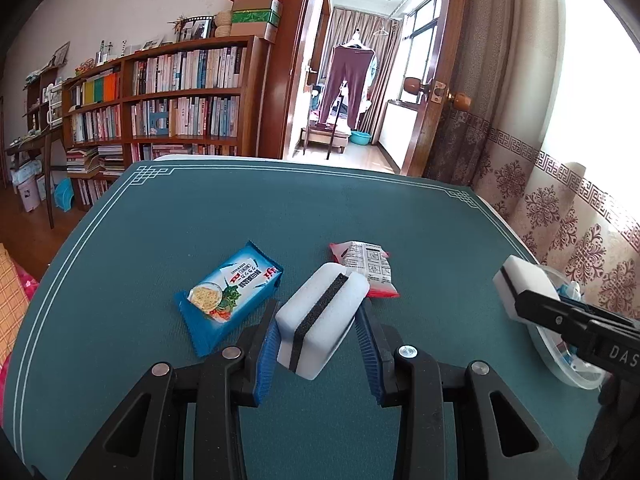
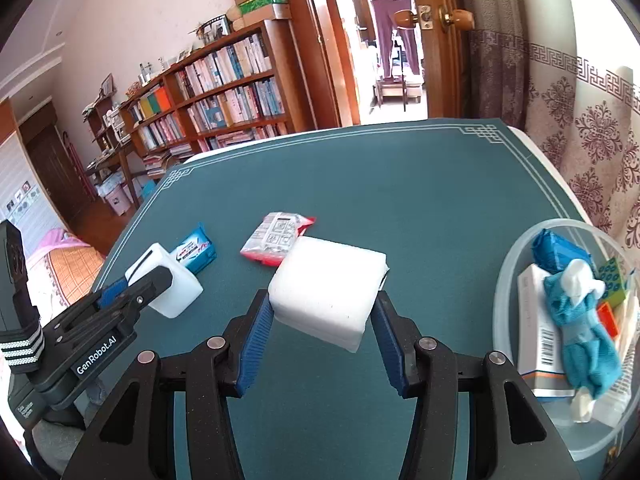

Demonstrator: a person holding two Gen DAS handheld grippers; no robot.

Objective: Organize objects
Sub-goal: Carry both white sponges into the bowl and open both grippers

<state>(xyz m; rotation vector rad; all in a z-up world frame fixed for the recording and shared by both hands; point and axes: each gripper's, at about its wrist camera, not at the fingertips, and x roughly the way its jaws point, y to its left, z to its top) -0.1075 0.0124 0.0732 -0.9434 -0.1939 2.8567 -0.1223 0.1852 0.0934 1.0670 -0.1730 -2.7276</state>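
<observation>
You are gripping a sponge in each gripper: left gripper (image 1: pixel 316 328) on the striped sponge (image 1: pixel 320 320), right gripper (image 2: pixel 322 316) on the white sponge (image 2: pixel 328 288), both above the desk (image 2: pixel 400 184). Loosening either jaws early risks missing the bowl (image 2: pixel 504 268).

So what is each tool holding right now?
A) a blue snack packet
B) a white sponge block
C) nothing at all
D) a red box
B: the left tool grips a white sponge block with a black stripe, and the right tool grips a plain white sponge block, while the blue snack packet lies on the green table mat.
</observation>
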